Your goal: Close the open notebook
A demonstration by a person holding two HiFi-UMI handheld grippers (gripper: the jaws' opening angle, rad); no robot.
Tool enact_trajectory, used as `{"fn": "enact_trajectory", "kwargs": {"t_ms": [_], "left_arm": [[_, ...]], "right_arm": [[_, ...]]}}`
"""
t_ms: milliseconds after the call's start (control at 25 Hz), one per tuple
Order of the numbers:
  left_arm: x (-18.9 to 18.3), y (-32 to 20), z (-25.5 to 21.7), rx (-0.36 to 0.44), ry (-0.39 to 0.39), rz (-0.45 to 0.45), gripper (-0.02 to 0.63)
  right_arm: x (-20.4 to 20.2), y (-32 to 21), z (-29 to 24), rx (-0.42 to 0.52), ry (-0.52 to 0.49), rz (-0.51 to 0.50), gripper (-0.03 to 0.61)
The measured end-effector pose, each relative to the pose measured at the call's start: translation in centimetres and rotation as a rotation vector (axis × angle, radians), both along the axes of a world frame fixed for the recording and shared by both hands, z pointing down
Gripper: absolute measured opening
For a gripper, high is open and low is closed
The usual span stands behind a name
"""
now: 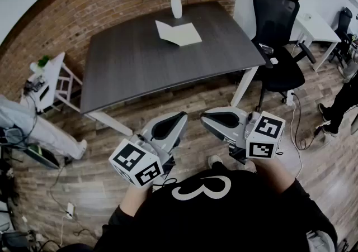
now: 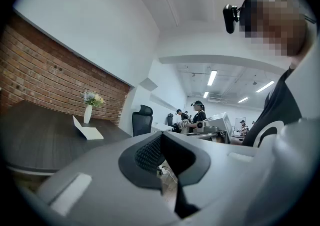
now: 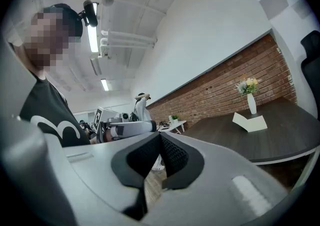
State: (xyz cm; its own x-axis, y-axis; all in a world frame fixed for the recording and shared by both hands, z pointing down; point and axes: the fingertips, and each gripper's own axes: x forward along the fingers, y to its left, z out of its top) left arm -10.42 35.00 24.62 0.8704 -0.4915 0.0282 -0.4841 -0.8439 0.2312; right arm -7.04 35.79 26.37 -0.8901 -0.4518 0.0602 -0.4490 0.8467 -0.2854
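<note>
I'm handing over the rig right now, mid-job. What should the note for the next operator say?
Left gripper: shut, empty, held low in front of the body.
Right gripper: shut, empty, beside the left one.
Notebook: open, one side standing up at an angle, on the far part of the table near the vase.
Done: nothing yet; both grippers are short of the table.
Left: step up to the table, reach the notebook and fold the raised side down.
</note>
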Motion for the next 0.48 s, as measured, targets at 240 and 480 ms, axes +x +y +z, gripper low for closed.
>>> {"fn": "enact_trajectory", "kwargs": {"t_ms": [240,480], "left_arm": [[-0.6,0.5,0.4,0.011,-0.003,0.005,0.018],[-1.0,0.4,0.3,0.020,0.006,0.011,0.018]], "right_arm": [[-0.7,0.6,0.4,0.004,0.002,0.001,0.000],[-1.2,0.7,0.3,0.017,0.026,0.000,0.000]]}}
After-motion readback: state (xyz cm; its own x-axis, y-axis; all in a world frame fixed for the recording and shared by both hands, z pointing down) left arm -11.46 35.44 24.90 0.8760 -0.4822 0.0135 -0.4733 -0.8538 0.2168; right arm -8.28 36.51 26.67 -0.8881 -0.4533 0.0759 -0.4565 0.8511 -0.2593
